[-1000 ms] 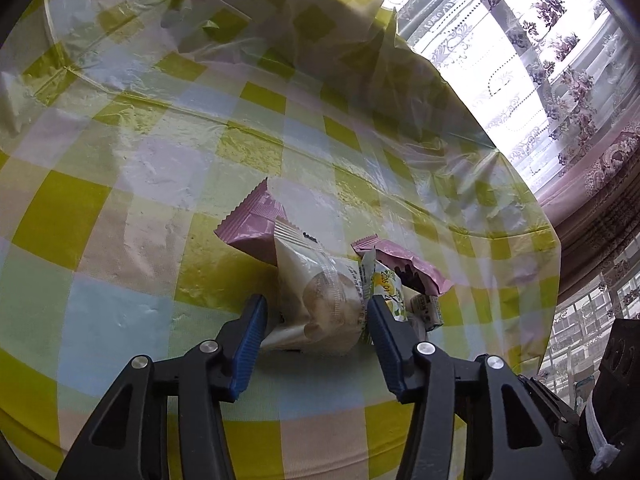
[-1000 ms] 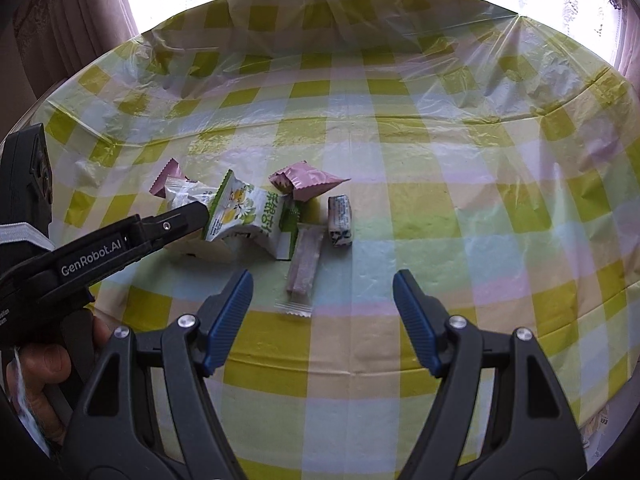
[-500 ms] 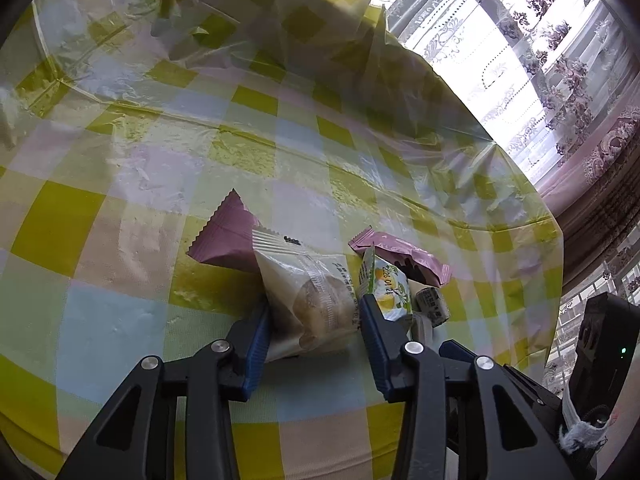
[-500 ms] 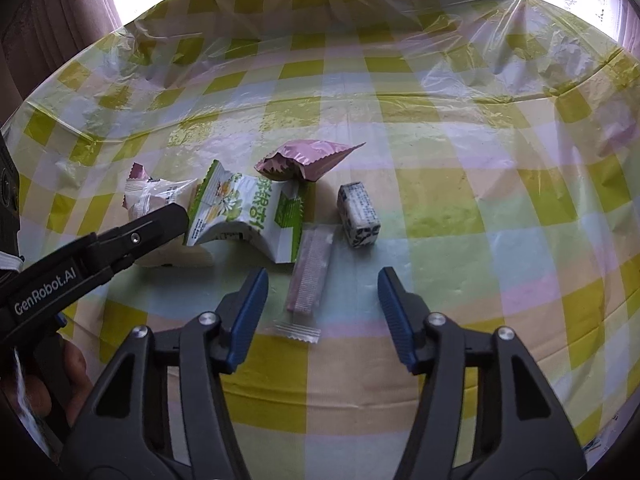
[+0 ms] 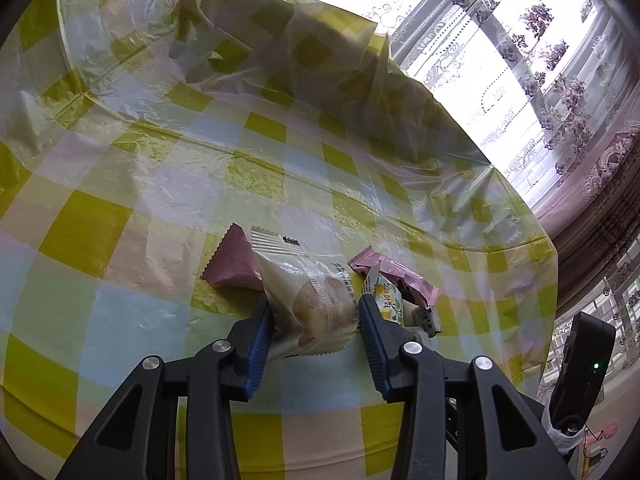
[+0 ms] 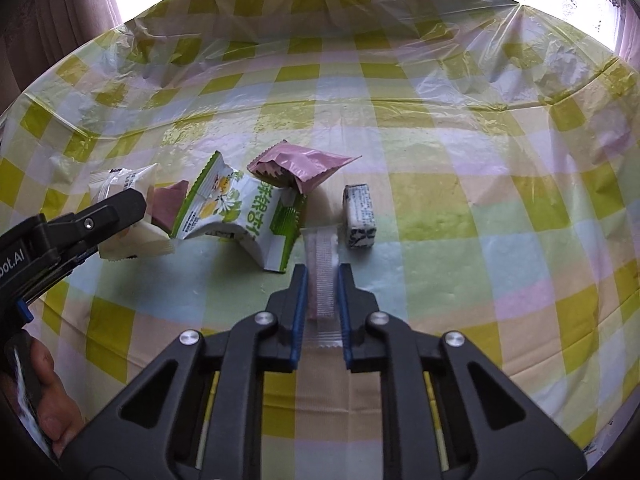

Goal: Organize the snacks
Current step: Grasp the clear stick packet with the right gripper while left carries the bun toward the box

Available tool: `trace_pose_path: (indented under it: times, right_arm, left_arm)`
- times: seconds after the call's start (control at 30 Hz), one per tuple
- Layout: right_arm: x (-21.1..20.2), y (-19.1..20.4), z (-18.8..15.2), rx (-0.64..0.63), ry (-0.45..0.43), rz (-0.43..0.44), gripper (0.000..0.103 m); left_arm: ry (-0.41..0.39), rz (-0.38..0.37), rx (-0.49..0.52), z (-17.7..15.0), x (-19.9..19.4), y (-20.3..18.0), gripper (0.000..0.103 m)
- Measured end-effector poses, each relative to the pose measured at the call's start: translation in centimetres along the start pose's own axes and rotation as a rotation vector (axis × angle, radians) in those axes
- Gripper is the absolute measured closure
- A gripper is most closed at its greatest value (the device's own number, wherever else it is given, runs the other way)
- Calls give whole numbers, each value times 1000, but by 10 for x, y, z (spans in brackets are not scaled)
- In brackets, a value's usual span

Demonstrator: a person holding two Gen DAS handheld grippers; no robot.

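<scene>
The left gripper (image 5: pixel 316 320) has its jaws pinching a clear-wrapped bun packet (image 5: pixel 308 300), which lies with its long axis running away from the gripper, its crimped end pointing toward the far edge of the worktop (image 5: pixel 120 160). A pink wrapper (image 5: pixel 232 268) lies partly under the far end of that packet, one serrated end toward the far edge. The right gripper (image 6: pixel 323 292) has its jaws pressed in on a slim pale pink stick sachet (image 6: pixel 322 264), whose long axis lines up with the jaws; its near crimped end shows between them and its far end points toward the middle of the worktop. Just beyond the sachet's far end, to its left, sits a green and white snack bag (image 6: pixel 236 212), puffed and tilted, with a second pink wrapper (image 6: pixel 300 166) resting against its far side. A small black and white candy block (image 6: pixel 360 216) stands just to the right of the sachet's tip, close by but apart, its long axis pointing toward the far edge. All the snacks cluster near the middle of the checked plastic cloth (image 6: pixel 460 200), left of centre in the right wrist view; the right half, the near edge and the far edge are open cloth, crumpled along the far rim below the window curtain (image 5: pixel 560 80).
</scene>
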State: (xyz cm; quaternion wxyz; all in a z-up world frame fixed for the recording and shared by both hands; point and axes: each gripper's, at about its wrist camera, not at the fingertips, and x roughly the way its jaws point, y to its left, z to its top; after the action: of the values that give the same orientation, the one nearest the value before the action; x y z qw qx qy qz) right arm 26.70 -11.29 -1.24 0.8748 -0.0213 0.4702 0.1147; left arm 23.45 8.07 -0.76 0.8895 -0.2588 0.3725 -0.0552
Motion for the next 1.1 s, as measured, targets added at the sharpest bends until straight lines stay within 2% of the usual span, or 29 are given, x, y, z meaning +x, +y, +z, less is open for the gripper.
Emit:
trace_pose_path:
  times: [0.57,0.73,1.1]
  right_arm:
    - [-48,-26,-11,50,-68,-8,86]
    - [-62,-37,-16,66,-79,-18,86]
    - [-97,-80,-33,112,-101,-68,86]
  left_arm:
    - [-34,-58,74,-13,-22,-40,60]
    - [-15,-97,100,-22,-25,-56,60]
    - [65,-204,211,-53,-22,-122,60]
